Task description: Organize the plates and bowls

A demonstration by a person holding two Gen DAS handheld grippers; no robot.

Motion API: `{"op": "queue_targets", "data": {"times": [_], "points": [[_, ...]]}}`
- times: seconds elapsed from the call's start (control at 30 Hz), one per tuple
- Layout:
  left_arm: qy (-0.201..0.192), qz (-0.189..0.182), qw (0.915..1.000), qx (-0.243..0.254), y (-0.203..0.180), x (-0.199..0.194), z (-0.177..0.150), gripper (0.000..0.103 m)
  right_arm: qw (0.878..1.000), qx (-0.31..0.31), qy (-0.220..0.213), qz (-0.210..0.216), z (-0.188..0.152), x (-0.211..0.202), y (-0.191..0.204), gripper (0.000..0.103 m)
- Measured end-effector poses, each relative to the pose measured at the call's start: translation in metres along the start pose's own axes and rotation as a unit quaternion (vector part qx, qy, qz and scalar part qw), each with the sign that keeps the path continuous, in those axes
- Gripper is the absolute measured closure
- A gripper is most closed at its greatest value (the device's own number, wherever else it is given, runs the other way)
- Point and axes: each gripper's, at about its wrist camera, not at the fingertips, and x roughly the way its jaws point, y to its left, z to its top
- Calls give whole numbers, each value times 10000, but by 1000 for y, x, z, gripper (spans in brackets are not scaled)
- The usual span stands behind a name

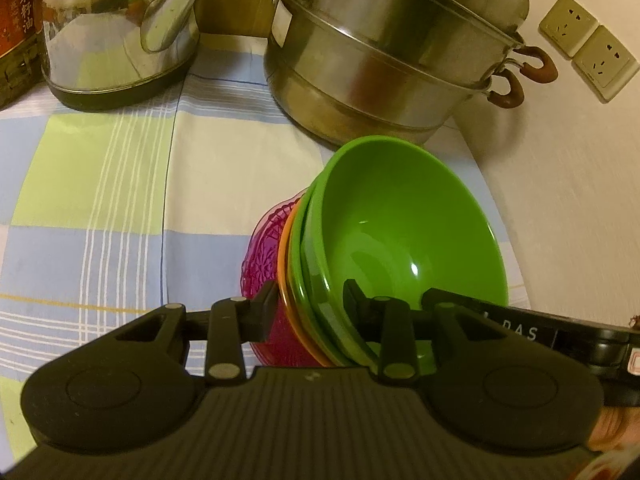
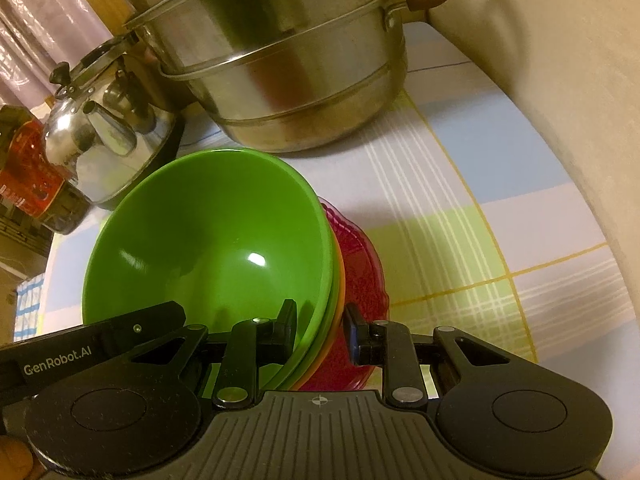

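While both hand-held grippers grip it from opposite sides, a nested stack of dishes [image 1: 320, 280] hangs tilted above the checked cloth of the table [image 1: 120, 184]. The stack counts two glossy green bowls [image 1: 404, 224], one thin orange rim [image 1: 286, 280] under them, and one translucent magenta plate [image 1: 260, 256] with a pressed pattern and scalloped edge. The left hand-held gripper [image 1: 310, 306] is clamped across all the rims, one finger outside the magenta plate, the other inside the top bowl. The right hand-held gripper [image 2: 322, 328] is clamped the same way on the far side. Behind stand one tiered steel steamer pot [image 1: 384, 52] with brown handles and one shiny steel kettle [image 1: 116, 28]. Only the left view shows two wall sockets [image 1: 588, 44]; only the right view shows the kettle's black lid knob [image 2: 60, 74].
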Motion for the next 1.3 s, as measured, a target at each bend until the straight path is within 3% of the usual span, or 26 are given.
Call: {"op": "queue_targets", "data": {"times": [0.4,0.57,0.73,0.87,1.03,1.3], "points": [[-48,-70,9999,-56,4,0,-2,72,10000,68,-33,58,-3,-1,0,76],[-175,32,9998,-11,6,-5,-3,57,9998,127,-99,106,-7,-3,-2,55],[-412,33,9991,-45,9,-17,-5,35,9993,233,-208,189,-8,-11,-7,50],[-602,40,9981,-74,8,-31,-9,27,9987,291,-335,269,-8,-24,-7,48],[-917,95,9957,-82,6,-54,-17,19,9981,195,-494,303,-14,-43,0,48],[-1426,220,9894,133,-4,-96,-45,19,9964,277,-688,399,-33,-76,0,48]]}}
